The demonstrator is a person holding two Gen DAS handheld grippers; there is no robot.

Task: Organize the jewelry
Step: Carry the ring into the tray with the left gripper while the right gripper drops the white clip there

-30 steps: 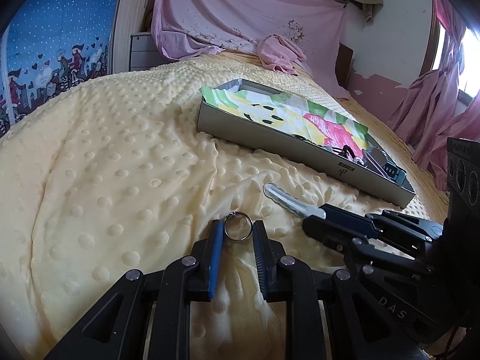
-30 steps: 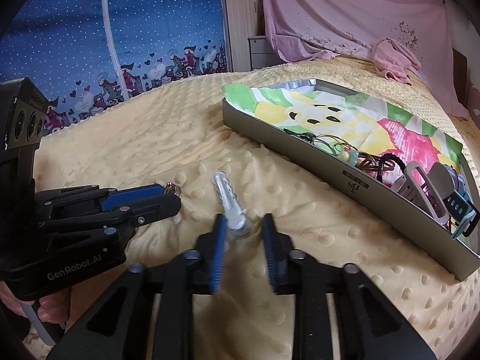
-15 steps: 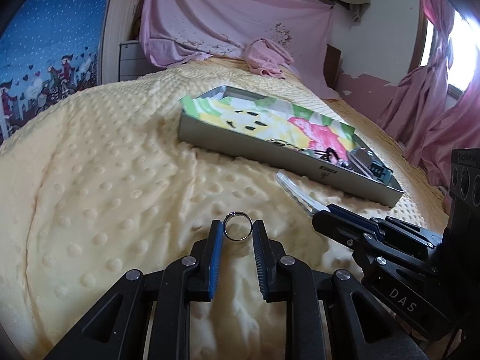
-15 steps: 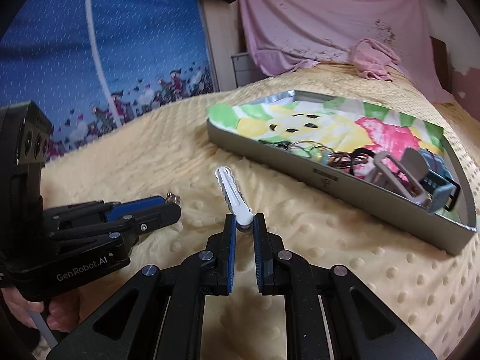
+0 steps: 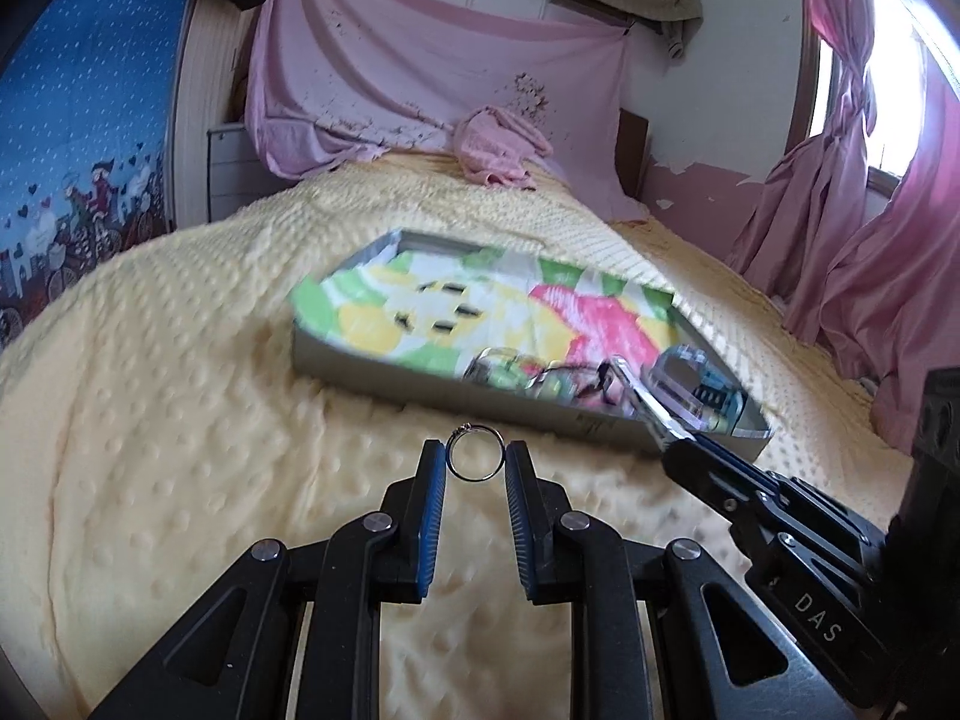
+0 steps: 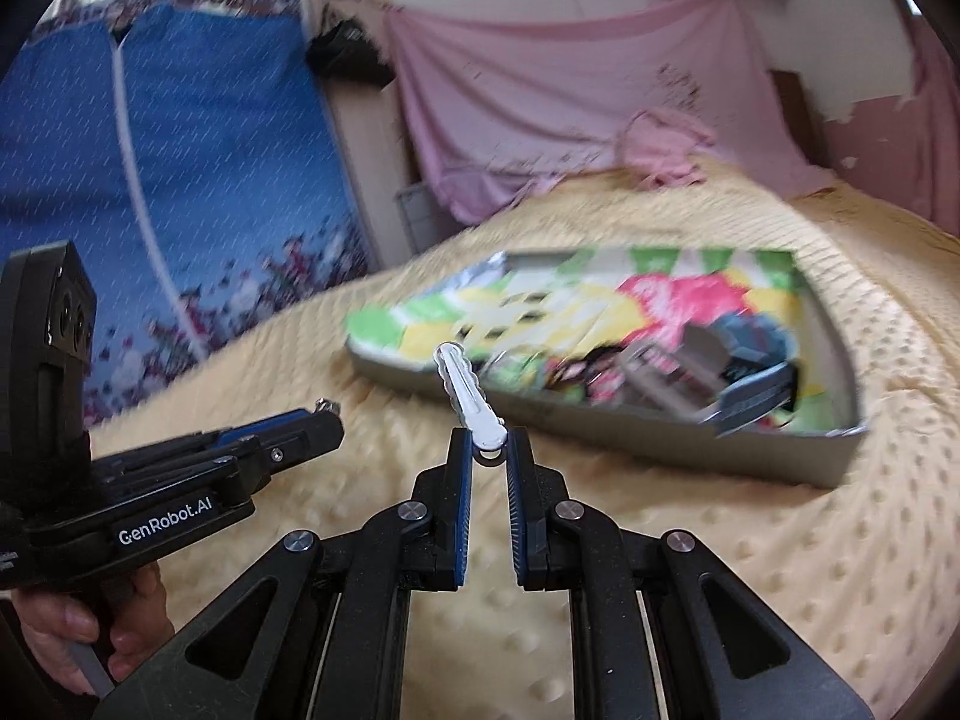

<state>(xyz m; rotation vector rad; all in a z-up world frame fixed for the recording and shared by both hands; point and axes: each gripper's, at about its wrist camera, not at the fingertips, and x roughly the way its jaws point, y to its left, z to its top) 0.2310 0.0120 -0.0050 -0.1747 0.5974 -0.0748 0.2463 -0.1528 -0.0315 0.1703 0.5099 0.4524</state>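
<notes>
A small silver ring [image 5: 475,455] is pinched upright between the tips of my left gripper [image 5: 475,457], lifted above the yellow dotted blanket. My right gripper [image 6: 489,447] is shut on the near end of a white wavy hair clip [image 6: 467,393], which sticks out forward and up. Ahead lies a shallow grey tray [image 5: 372,369] lined with a bright cartoon print, with bracelets, hair ties and watches heaped in its right end [image 6: 690,372]. In the left wrist view the right gripper [image 5: 678,447] reaches in from the right with the clip [image 5: 645,399] over the tray's near edge.
The yellow blanket [image 5: 180,420] covers the whole bed. A pink sheet [image 5: 420,78] hangs behind, pink curtains [image 5: 870,240] at the right, a blue printed cloth [image 6: 150,180] at the left. A hand [image 6: 78,630] holds the left gripper's handle [image 6: 162,516].
Both grippers rose off the blanket and moved toward the tray. The right gripper closed on the hair clip and lifted it; the left kept the ring pinched.
</notes>
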